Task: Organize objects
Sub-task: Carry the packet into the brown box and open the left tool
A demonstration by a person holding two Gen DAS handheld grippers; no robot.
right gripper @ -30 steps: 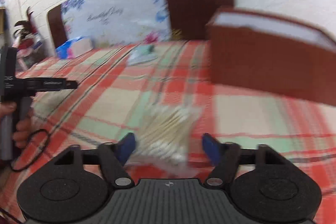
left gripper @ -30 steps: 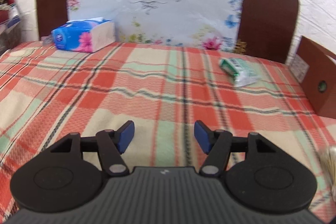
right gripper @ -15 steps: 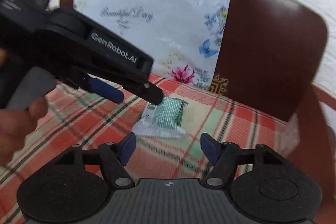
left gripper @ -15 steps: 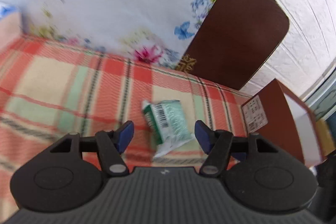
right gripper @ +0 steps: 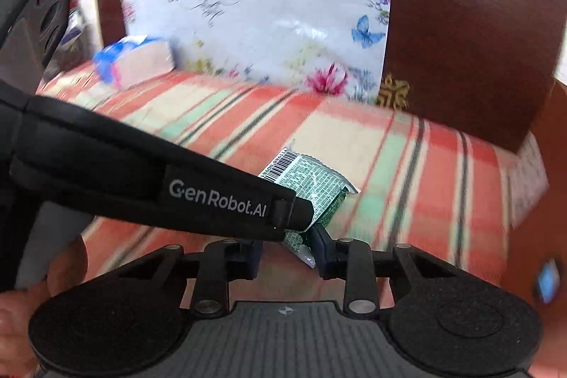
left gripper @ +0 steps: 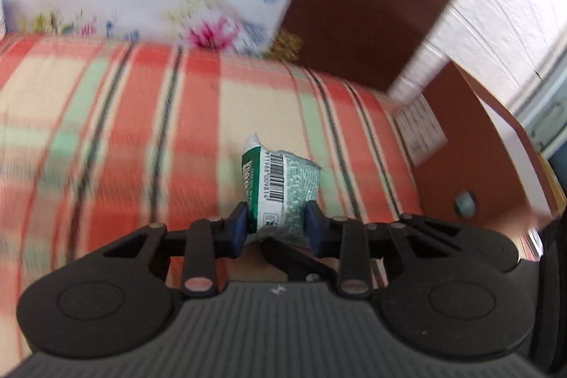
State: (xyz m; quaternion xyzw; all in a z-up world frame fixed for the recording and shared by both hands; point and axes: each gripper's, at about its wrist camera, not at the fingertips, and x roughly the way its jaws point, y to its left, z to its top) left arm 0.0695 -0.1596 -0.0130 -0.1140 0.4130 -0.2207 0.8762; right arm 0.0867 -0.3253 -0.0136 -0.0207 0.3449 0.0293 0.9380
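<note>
A green packet (left gripper: 283, 186) with a barcode stands up off the plaid blanket (left gripper: 106, 130). My left gripper (left gripper: 276, 229) has its blue pads pressed on the packet's sides, and its jaws are still closing. In the right wrist view the left gripper's black body (right gripper: 159, 186) crosses from the left, with its tip on the green packet (right gripper: 308, 179). My right gripper (right gripper: 288, 250) is just below, jaws closing. The packet's lower end lies between its fingers; a gap still shows on the left side.
A brown box (left gripper: 471, 158) stands at the right of the bed. A floral plastic-wrapped pillow (right gripper: 265, 6) leans on the dark headboard (right gripper: 471, 23). A blue tissue pack (right gripper: 131, 59) lies at the far left. A hand (right gripper: 67, 257) holds the left gripper's handle.
The left gripper moved up to the green packet and shut on it, lifting it upright. The right gripper swung away from the cotton swabs to the packet, and its jaws narrowed.
</note>
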